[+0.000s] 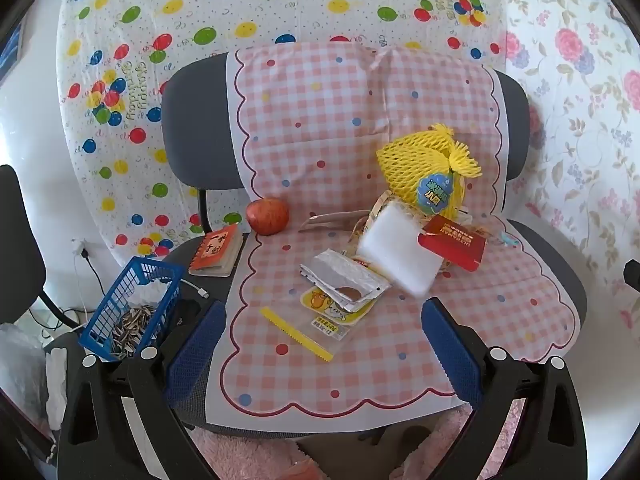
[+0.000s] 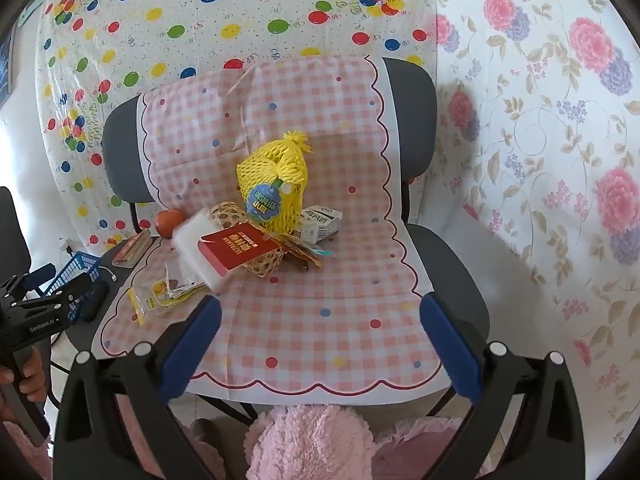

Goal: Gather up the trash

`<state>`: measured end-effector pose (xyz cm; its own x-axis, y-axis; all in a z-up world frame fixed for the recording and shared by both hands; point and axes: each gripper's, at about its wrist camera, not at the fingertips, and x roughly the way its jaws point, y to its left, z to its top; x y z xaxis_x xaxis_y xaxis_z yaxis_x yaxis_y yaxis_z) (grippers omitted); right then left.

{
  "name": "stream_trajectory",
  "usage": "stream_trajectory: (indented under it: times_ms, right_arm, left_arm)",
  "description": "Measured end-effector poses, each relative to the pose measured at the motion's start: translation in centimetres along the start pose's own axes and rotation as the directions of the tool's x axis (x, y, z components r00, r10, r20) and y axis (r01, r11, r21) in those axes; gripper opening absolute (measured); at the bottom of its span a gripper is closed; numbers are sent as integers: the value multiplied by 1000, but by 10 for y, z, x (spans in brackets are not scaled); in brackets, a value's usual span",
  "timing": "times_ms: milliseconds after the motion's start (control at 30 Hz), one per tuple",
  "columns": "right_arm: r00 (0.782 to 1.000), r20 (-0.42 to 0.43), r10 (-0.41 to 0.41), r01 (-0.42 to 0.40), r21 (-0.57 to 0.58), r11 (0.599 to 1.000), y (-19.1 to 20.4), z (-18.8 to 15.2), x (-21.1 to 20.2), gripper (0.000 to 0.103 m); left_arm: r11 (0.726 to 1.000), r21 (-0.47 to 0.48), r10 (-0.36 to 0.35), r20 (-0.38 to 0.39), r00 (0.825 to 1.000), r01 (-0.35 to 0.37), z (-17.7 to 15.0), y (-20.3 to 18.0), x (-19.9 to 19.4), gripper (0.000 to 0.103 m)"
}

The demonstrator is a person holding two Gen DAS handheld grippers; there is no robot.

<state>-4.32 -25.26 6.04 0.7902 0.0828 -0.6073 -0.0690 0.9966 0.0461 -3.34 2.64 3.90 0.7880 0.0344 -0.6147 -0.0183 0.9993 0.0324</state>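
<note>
Trash lies on a pink checked cloth (image 1: 320, 128) over a grey chair: a torn silver wrapper (image 1: 344, 280), a clear zip bag with a yellow strip (image 1: 316, 320), a white foam block (image 1: 396, 256), a red card box (image 1: 452, 242), a yellow foam net (image 1: 420, 168) and a woven basket (image 2: 264, 260). A milk carton (image 2: 322, 220) lies behind the basket. My left gripper (image 1: 320, 344) is open, just short of the zip bag. My right gripper (image 2: 320, 344) is open over the cloth's front, empty. The left gripper (image 2: 52, 292) also shows in the right wrist view.
A blue basket (image 1: 132, 308) holding sunflower seed shells sits at the seat's left edge. An apple (image 1: 267, 216) and a small orange notebook (image 1: 218, 250) lie at the back left. A white cable (image 1: 198, 290) runs beside the basket. Pink fluffy fabric (image 2: 308, 444) is below the seat.
</note>
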Motion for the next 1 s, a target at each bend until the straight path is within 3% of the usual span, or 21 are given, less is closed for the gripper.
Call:
stream_trajectory:
  times_ms: [1000]
  right_arm:
    - [1000, 1, 9, -9, 7, 1000, 3, 1, 5, 97]
  left_arm:
    - [1000, 1, 0, -11, 1000, 0, -3, 0, 2, 97]
